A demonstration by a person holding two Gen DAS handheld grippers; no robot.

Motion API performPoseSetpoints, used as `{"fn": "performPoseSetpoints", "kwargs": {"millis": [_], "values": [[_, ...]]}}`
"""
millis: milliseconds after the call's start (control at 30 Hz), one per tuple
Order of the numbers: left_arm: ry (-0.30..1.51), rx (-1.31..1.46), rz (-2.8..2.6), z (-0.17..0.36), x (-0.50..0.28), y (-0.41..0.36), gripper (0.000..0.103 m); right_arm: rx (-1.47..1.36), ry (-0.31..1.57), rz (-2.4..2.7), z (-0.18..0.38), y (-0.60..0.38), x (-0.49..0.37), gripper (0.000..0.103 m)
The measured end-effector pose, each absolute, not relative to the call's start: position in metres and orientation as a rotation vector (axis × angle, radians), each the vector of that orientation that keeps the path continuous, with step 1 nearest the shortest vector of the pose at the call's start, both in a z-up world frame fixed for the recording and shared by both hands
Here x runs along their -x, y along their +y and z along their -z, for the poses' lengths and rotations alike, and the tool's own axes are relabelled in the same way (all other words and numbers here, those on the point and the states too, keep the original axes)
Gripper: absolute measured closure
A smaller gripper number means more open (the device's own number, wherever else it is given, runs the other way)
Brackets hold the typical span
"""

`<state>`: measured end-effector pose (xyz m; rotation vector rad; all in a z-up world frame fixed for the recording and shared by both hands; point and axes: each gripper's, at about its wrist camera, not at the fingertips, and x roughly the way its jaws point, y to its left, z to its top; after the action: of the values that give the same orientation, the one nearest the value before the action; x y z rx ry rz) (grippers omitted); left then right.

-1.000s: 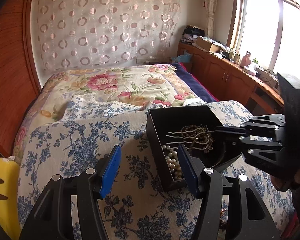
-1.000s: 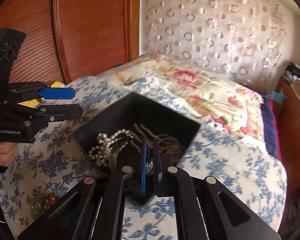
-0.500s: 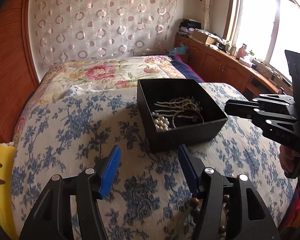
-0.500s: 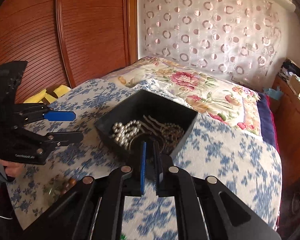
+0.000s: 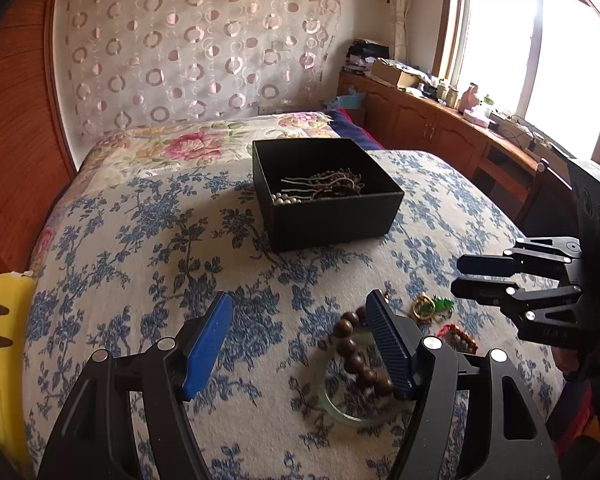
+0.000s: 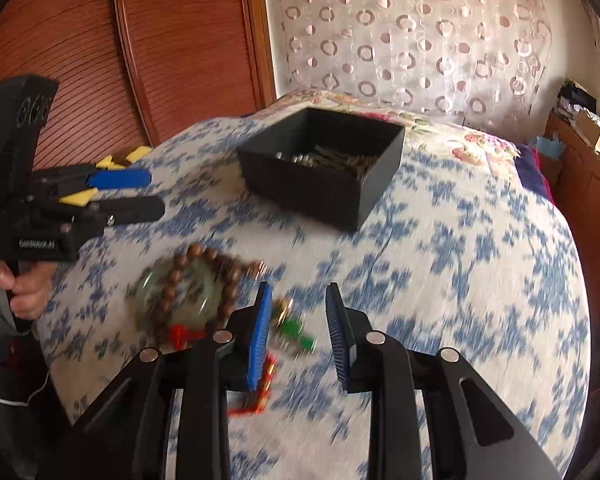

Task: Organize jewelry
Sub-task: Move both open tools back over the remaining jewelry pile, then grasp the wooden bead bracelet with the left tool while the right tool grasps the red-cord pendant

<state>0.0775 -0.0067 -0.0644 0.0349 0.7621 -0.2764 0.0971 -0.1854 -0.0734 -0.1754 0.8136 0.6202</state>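
Note:
A black open box [image 5: 328, 196] [image 6: 320, 176] holding pearls and dark bead strands sits on the blue-flowered bedspread. Nearer lie a brown wooden bead bracelet [image 5: 360, 354] [image 6: 204, 276] across a pale green bangle [image 5: 340, 408] [image 6: 172, 296], a gold and green trinket [image 5: 430, 307] [image 6: 296, 330] and a red beaded string [image 5: 460, 334] [image 6: 260, 392]. My left gripper [image 5: 300, 340] hovers with its jaws opening, nothing between them, its right finger over the brown beads. My right gripper [image 6: 298, 336], its jaws opening too, hangs above the green trinket without touching it.
The bed has a wooden headboard [image 5: 16, 128] on the left and a floral quilt [image 5: 188, 144] behind the box. A yellow object [image 5: 0, 340] lies at the left bed edge. Wooden cabinets [image 5: 440, 132] with clutter stand under the window. A hand [image 6: 16, 288] holds the left gripper.
Both grippers have pulled back from the box toward the loose jewelry near the bed's front. The right gripper, shut before over the box, now stands apart. The left jaws have widened.

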Motion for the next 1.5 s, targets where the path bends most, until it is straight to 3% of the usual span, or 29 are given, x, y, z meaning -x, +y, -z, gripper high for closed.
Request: {"fn": "performPoseSetpoints", "kwargs": {"millis": [100,233,400,467,833,1100,1300,1500], "values": [[0.759,-0.046,0.278,0.065,-0.068,-0.010,0.037,0.186,0.838,-0.619,0.079,-0.186,-0.086,0.074],[0.761,-0.038,0.282,0.066,-0.060,-0.011,0.036,0.197,0.880,-0.610,0.093,-0.186,-0.075,0.084],[0.762,-0.061,0.288,0.068,-0.055,-0.017,0.036,0.200,0.890,-0.603,0.101,-0.182,-0.064,0.085],[0.768,-0.063,0.289,0.070,-0.055,-0.018,0.036,0.210,0.886,-0.581,0.102,-0.181,-0.063,0.094],[0.826,-0.077,0.296,0.088,-0.063,-0.028,0.038,0.214,0.840,-0.555,0.104,-0.182,-0.052,0.094],[0.864,-0.077,0.315,0.095,-0.078,-0.040,0.058,0.187,0.843,-0.567,0.104,-0.185,-0.053,0.094],[0.900,-0.091,0.312,0.104,-0.085,-0.046,0.061,0.180,0.844,-0.569,0.104,-0.186,-0.055,0.094],[0.881,-0.066,0.308,0.103,-0.082,-0.040,0.091,0.181,0.842,-0.568,0.104,-0.187,-0.055,0.094]]}}
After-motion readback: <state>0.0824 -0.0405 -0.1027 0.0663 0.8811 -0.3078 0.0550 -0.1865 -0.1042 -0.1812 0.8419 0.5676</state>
